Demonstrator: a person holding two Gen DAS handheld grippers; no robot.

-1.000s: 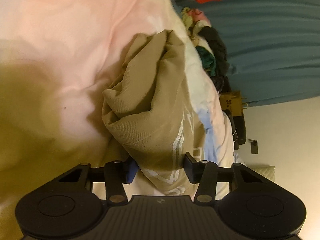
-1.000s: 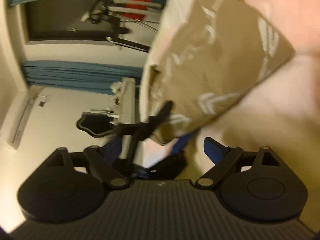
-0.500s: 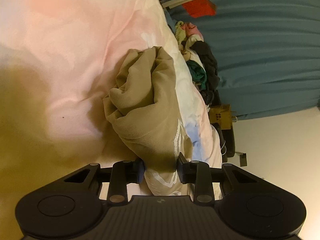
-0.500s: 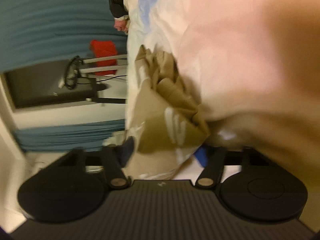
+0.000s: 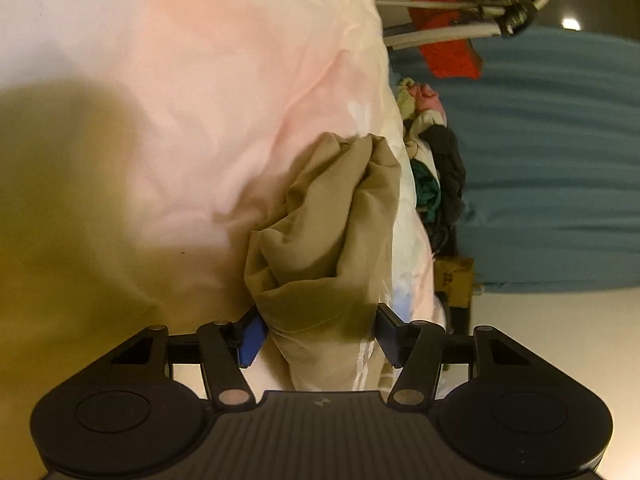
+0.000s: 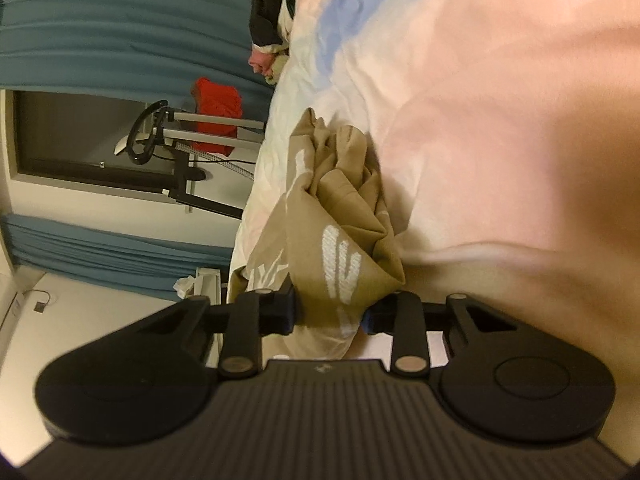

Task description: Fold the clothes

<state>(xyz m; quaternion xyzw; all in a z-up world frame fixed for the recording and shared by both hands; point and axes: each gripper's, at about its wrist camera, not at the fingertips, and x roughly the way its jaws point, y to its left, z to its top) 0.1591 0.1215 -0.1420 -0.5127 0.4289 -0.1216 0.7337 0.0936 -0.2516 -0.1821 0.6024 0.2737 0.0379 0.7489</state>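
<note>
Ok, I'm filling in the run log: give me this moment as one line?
stage: gathering | left hand-held gripper: open around tan garment | right hand-held gripper: shut on tan garment | garment: bunched on pink duvet

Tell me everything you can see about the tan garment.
The tan garment is soft woven-looking cloth with white printed marks, bunched into a crumpled, unfolded wad. It lies on the pink bedding near the bed's edge. The left gripper brackets one end, fingers spread beside the cloth; the right gripper pinches another end between its fingers.
</note>
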